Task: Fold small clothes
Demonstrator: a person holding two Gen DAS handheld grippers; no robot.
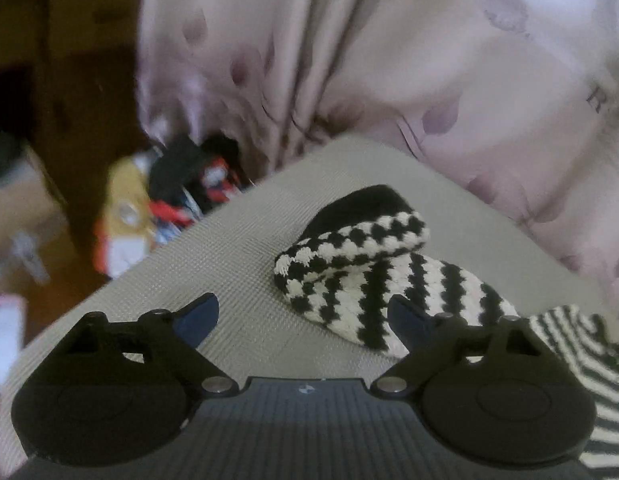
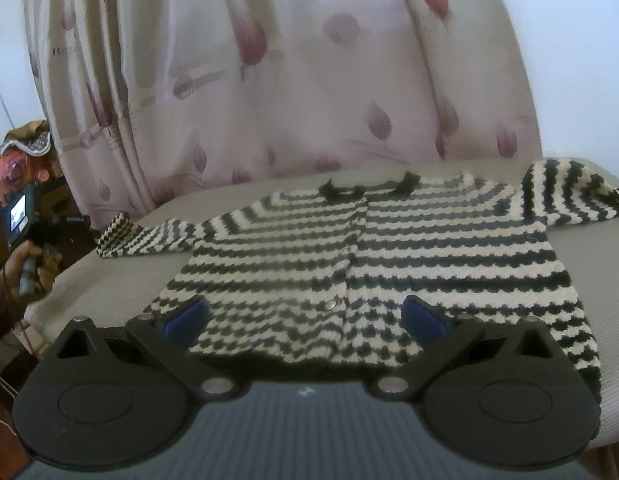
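While sweater [image 2: 361,256] lies flat on table [image 2: 589,248] | curtain [image 2: 269,80] behind | left tool [image 1: 303,320], right tool [image 2: 305,316] spread, empty

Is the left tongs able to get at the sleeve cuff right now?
Probably yes: the left tongs are open, the cuff lies just ahead on the mat, nothing between.
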